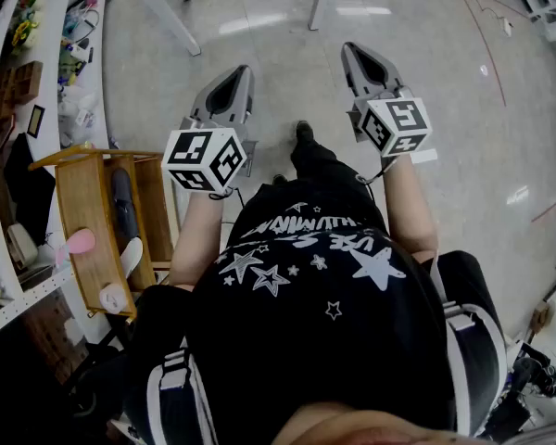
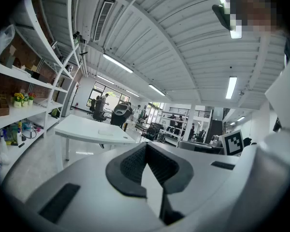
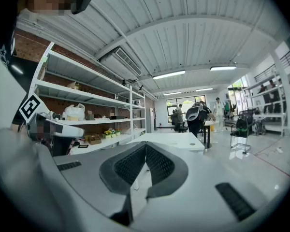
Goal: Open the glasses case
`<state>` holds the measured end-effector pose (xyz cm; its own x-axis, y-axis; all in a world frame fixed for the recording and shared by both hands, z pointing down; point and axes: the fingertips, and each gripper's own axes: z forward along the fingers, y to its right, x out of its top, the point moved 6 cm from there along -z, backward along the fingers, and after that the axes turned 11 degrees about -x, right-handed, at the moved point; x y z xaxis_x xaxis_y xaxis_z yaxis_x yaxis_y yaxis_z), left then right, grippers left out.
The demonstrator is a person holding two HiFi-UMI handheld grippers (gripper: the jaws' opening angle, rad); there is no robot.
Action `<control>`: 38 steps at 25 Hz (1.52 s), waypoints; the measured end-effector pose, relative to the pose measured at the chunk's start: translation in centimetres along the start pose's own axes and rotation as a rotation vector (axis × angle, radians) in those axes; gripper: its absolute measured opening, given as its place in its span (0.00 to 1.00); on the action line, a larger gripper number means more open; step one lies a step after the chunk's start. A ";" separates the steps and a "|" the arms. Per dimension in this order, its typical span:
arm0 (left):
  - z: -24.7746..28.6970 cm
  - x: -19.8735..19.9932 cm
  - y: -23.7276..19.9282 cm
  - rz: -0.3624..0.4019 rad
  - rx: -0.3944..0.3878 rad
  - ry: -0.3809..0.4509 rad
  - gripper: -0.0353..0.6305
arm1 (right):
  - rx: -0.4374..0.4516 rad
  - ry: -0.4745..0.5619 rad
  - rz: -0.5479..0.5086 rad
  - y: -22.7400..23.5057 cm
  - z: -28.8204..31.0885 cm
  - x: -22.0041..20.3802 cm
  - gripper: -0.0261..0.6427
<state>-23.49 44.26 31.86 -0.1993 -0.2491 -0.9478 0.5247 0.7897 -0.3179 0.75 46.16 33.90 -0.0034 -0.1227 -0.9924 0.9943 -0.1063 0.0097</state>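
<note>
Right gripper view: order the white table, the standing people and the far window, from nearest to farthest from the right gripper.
1. White table, straight ahead.
2. Standing people, beyond the table.
3. Far window, at the back wall.

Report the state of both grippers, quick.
Left gripper: closed, jaws together, nothing held.
Right gripper: closed, jaws together, nothing held.
</note>
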 end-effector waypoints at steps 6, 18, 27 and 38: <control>-0.5 0.5 -0.9 -0.004 0.020 0.004 0.07 | 0.015 0.001 -0.025 -0.3 0.9 0.1 0.05; 7.1 1.5 -7.7 0.003 0.083 -0.013 0.07 | 0.047 -0.017 0.014 3.9 12.0 -0.2 0.05; 14.1 2.9 -12.3 0.018 0.126 -0.043 0.07 | 0.082 -0.021 0.039 7.9 20.7 0.8 0.05; 23.2 4.8 -16.1 0.042 0.166 -0.040 0.07 | 0.104 -0.014 0.068 14.3 29.3 2.5 0.05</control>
<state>-13.72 17.39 31.80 -0.1430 -0.2425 -0.9596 0.6621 0.6972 -0.2749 11.89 15.43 35.10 0.0618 -0.1465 -0.9873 0.9759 -0.1987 0.0906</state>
